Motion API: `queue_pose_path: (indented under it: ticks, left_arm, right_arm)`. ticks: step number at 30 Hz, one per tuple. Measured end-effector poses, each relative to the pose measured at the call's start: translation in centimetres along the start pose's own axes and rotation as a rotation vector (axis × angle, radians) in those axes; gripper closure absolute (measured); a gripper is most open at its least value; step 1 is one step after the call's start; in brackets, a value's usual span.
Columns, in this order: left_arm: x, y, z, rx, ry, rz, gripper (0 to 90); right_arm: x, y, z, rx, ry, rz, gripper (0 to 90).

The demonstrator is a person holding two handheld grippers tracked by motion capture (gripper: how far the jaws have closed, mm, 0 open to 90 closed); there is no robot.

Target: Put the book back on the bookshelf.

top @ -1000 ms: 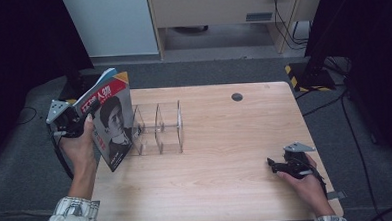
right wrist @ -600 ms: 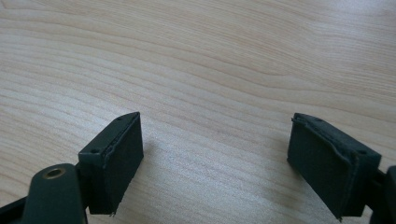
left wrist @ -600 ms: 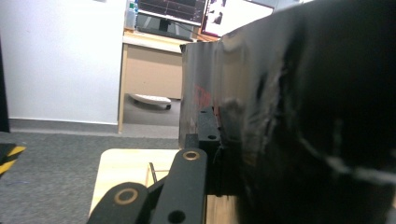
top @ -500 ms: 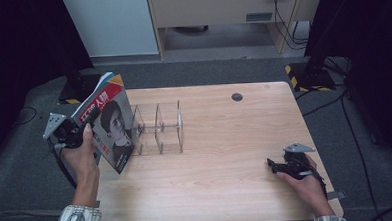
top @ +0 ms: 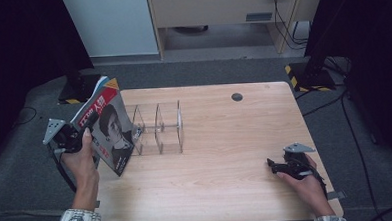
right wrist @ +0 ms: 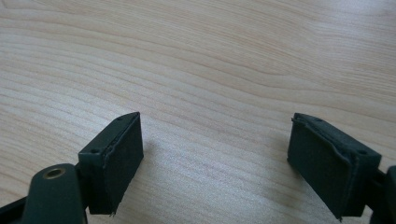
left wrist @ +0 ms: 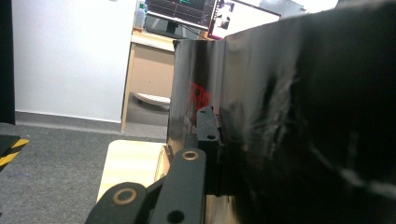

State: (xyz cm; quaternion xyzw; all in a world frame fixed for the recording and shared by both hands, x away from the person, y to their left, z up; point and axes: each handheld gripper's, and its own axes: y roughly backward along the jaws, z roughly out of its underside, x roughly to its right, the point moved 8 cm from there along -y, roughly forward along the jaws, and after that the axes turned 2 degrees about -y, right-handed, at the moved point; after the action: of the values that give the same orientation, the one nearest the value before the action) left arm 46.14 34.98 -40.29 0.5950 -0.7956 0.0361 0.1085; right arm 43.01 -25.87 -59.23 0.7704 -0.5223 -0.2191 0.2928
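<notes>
A magazine (top: 107, 132) with a portrait and red lettering on its cover is held upright and tilted at the table's left edge. My left gripper (top: 82, 139) is shut on its outer edge, with a hand around the gripper. In the left gripper view the dark, glossy magazine (left wrist: 303, 121) stands close against the left gripper (left wrist: 219, 128). Just right of the magazine a clear acrylic divider rack (top: 158, 128) stands on the table (top: 227, 189). At the near right, my right gripper (top: 274, 164) rests low over the wood; in its own view the right gripper (right wrist: 217, 156) is open with bare wood between the pads.
A small black round cap (top: 237, 96) sits in the tabletop at the far right. Behind the table stand a white panel (top: 115, 24) and a wooden cabinet (top: 219, 9). Black stands with yellow stripes (top: 302, 73) and cables lie on the grey floor.
My left hand has sunk and drifted a little toward the near left, bringing the magazine lower beside the rack. The right hand has not moved.
</notes>
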Motion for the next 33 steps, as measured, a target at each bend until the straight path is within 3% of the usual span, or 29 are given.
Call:
queue_pose_path:
  ticks: [15,27,29,31,33]
  left_arm:
    - [0.4,0.1,0.5,-0.021,-0.006,-0.006,83.2]
    - [0.3,0.0,0.9,-0.041,-0.007,-0.007,74.9]
    - [0.4,0.1,1.1,-0.048,-0.030,-0.025,70.6]
    - [0.6,0.1,1.2,-0.055,-0.086,-0.048,60.4]
    - [0.7,0.2,1.3,-0.057,-0.101,-0.058,53.0]
  right_arm:
    - [0.0,0.0,0.0,0.001,-0.001,-0.001,18.4]
    - [0.0,0.0,0.0,0.003,-0.001,0.000,18.4]
    - [0.0,0.0,0.0,0.002,0.000,-0.001,18.4]
    - [0.0,0.0,0.0,0.003,0.000,-0.001,18.3]
    - [0.0,0.0,0.0,0.001,0.003,-0.002,18.2]
